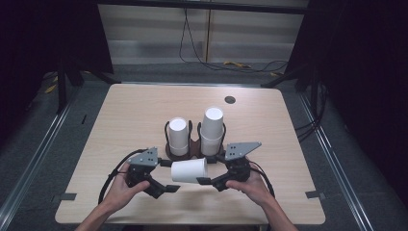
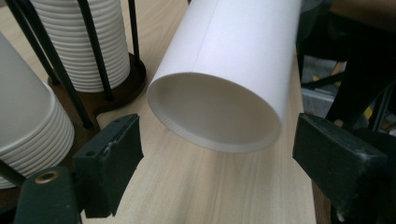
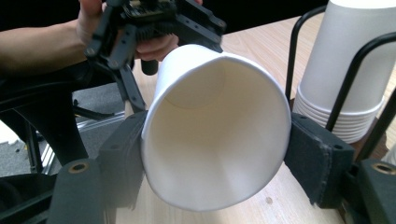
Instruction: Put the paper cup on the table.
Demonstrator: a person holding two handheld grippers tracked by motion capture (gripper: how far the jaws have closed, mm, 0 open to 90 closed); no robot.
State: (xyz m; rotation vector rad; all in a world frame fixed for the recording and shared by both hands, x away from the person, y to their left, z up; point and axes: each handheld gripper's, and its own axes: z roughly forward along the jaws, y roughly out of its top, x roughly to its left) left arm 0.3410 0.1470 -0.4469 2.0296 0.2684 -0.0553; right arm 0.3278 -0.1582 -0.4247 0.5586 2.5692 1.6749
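Both hands low, right gripper (image 3: 215, 154) around sideways cup (image 3: 210, 126).

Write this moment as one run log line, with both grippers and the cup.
right gripper: shut on paper cup, held sideways | left gripper: open, jaws clear of cup base | cup stacks: in holder

Cup (image 1: 189, 170) lying sideways between left gripper (image 1: 166, 188) and right gripper (image 1: 204, 181), two cup stacks (image 1: 178, 136) in holder (image 1: 192, 149) behind, on table (image 1: 130, 115)

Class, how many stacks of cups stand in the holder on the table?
2. The shorter stack stands in the holder's left side, the taller stack in its right. A loose cup lies sideways in front.
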